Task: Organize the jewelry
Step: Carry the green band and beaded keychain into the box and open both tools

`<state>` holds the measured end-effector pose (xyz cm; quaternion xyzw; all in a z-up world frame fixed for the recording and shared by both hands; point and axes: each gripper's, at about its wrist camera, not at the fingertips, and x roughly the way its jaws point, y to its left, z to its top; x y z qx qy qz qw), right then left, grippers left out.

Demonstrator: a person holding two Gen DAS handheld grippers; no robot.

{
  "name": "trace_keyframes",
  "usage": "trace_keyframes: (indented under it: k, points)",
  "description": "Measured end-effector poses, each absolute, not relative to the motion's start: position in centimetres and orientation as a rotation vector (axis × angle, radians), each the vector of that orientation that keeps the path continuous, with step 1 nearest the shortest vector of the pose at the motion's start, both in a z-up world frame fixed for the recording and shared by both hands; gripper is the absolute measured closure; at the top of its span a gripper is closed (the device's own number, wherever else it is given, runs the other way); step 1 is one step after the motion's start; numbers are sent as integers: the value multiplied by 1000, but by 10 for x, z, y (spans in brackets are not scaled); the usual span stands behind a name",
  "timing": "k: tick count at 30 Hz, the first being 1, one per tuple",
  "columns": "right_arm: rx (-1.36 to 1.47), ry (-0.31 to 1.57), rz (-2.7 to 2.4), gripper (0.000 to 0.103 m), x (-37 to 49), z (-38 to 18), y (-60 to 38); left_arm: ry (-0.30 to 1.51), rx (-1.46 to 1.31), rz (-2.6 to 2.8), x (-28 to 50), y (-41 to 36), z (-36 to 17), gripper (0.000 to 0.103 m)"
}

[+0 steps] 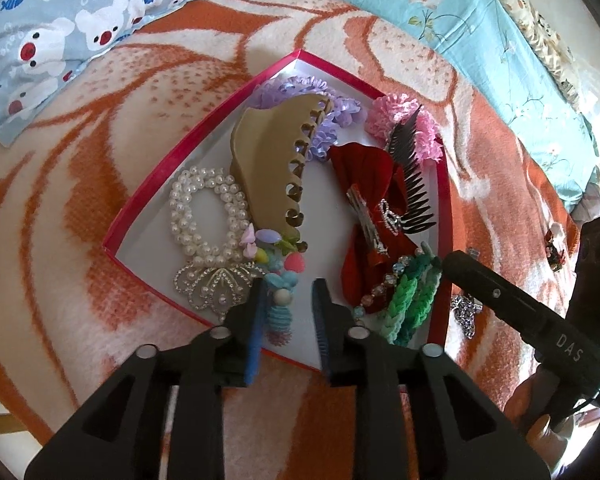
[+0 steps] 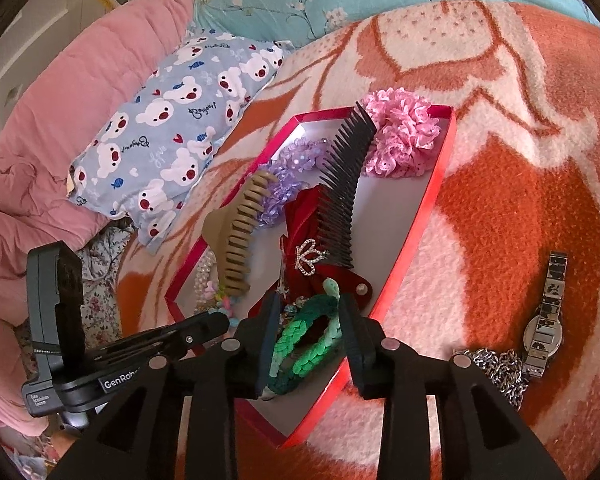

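Observation:
A red-rimmed box [image 1: 204, 128] lies on the blanket and holds hair pieces and jewelry. My left gripper [image 1: 288, 296] stands open over its near corner. A pastel bead bracelet [image 1: 281, 308] lies between the fingers, close to the left one, and is not pinched. Beside it are a pearl bracelet [image 1: 204, 212], a crystal brooch [image 1: 212, 284] and a tan claw clip [image 1: 268, 168]. My right gripper [image 2: 310, 320] is open at the box's [image 2: 416, 240] near end, with green braided bracelets [image 2: 300, 356] lying loose between its pads. A silver chain [image 2: 496, 368] and a watch [image 2: 548, 320] lie outside the box.
The box also holds a red bow [image 2: 308, 216], a black comb [image 2: 340, 184], a purple scrunchie [image 2: 292, 168] and a pink scrunchie [image 2: 400, 140]. The orange and white blanket [image 2: 520, 160] spreads all around. A bear-print pillow [image 2: 172, 120] and a pink quilt [image 2: 60, 120] lie to the left.

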<state>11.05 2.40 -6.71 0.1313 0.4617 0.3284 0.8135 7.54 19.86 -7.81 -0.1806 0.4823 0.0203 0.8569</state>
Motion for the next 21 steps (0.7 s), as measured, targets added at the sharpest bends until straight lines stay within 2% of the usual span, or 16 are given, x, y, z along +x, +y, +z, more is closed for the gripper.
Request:
trace_keyframes:
  k: [4,11,15,18,21]
  points:
    - [297,979,698,64,109,-65,20,1004,-363,50,74,195,-74,63]
    - [370,963,681,57,108,-60,-1,984,-406,42,66,198,-66,47]
    - [419,949,683,46,107,-56,-12,965,-446,18,60,199,-58,25]
    - [468,950,699,45,106,-56,-18,957,-457,29,54,200,-53,23]
    - [523,955,710,36,105,-58,-26,957,-496,23,49,204,-53,23]
